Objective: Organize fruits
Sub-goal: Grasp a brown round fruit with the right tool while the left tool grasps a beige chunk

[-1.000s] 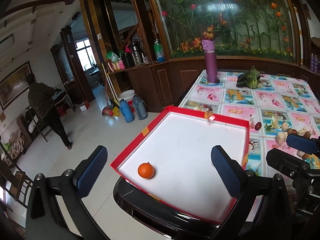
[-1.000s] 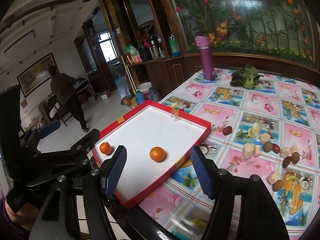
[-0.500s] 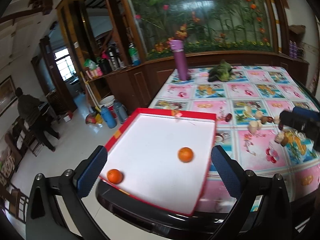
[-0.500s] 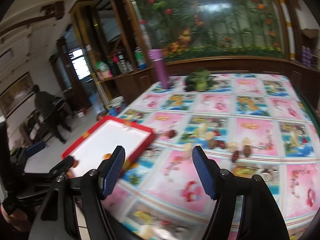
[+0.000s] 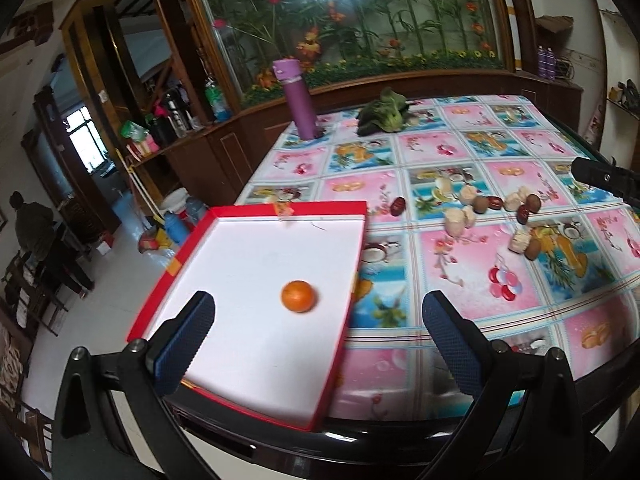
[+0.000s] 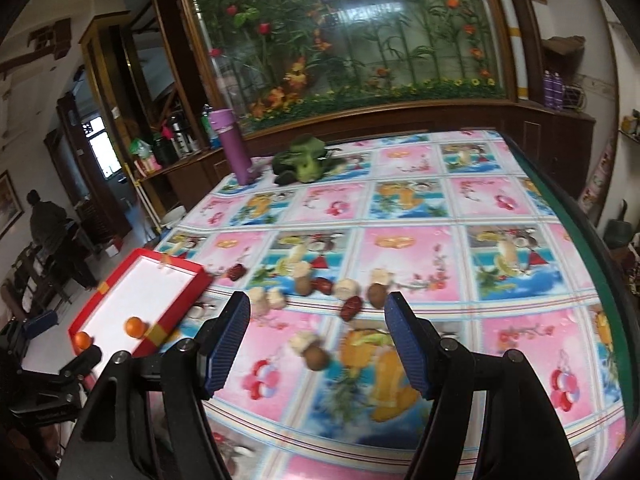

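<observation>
A red-rimmed white tray (image 5: 363, 236) sits at the table's near left corner and also shows in the right wrist view (image 6: 104, 287). One orange (image 5: 299, 296) lies in it; the right wrist view shows two oranges (image 6: 135, 327) (image 6: 82, 339). Several brown dates, kiwis and pale fruit pieces (image 5: 489, 213) lie scattered mid-table, also in the right wrist view (image 6: 316, 284). My left gripper (image 5: 316, 336) is open and empty over the tray's near end. My right gripper (image 6: 318, 338) is open and empty above a pale piece and a kiwi (image 6: 314, 354).
A purple bottle (image 5: 298, 100) and a green leafy vegetable (image 5: 382, 114) stand at the table's far side. The table has a fruit-patterned cloth (image 6: 420, 208). A person (image 5: 32, 224) stands far left on the floor.
Both grippers swung right. The right gripper left the tray and now faces the scattered fruit. The left view moved right, so only one orange shows in the tray.
</observation>
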Demonstrator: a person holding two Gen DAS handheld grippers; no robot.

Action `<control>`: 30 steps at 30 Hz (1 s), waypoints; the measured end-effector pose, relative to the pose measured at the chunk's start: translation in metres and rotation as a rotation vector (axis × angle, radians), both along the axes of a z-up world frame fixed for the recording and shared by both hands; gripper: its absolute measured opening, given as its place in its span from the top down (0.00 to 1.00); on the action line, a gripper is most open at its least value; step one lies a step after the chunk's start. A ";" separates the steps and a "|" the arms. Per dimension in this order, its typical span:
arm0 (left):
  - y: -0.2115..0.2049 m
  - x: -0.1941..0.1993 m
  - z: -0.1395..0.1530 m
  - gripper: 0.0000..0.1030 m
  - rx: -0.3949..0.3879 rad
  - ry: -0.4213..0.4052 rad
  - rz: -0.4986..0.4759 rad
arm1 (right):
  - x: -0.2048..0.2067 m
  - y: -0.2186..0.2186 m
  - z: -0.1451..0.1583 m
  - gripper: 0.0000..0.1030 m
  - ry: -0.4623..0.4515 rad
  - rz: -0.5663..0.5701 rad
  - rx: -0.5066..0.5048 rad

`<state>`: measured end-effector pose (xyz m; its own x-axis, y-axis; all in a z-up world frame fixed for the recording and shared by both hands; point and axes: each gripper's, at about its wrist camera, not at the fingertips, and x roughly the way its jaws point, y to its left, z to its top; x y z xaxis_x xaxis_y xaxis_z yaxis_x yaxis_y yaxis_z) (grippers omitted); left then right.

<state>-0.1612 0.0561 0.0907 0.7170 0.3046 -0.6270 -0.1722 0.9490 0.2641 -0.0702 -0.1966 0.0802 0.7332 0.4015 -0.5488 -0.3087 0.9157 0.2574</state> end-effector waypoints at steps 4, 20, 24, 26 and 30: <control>0.001 0.002 -0.005 0.00 -0.005 0.020 -0.010 | 0.004 -0.021 -0.012 0.32 0.049 -0.038 0.006; -0.023 0.029 -0.035 0.00 -0.081 0.130 -0.129 | 0.013 -0.019 -0.057 0.32 0.185 0.022 -0.099; -0.033 0.040 -0.042 0.00 -0.094 0.159 -0.164 | 0.020 -0.014 -0.064 0.33 0.223 0.041 -0.097; -0.036 0.044 -0.045 0.00 -0.094 0.168 -0.166 | 0.021 -0.008 -0.064 0.33 0.231 0.068 -0.088; -0.034 0.050 -0.051 0.00 -0.116 0.187 -0.159 | 0.024 0.015 -0.066 0.40 0.237 0.154 -0.086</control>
<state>-0.1111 0.0222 0.0399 0.6183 0.1159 -0.7773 0.0229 0.9860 0.1652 -0.0460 -0.1812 0.0142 0.5144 0.4428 -0.7343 -0.3864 0.8842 0.2625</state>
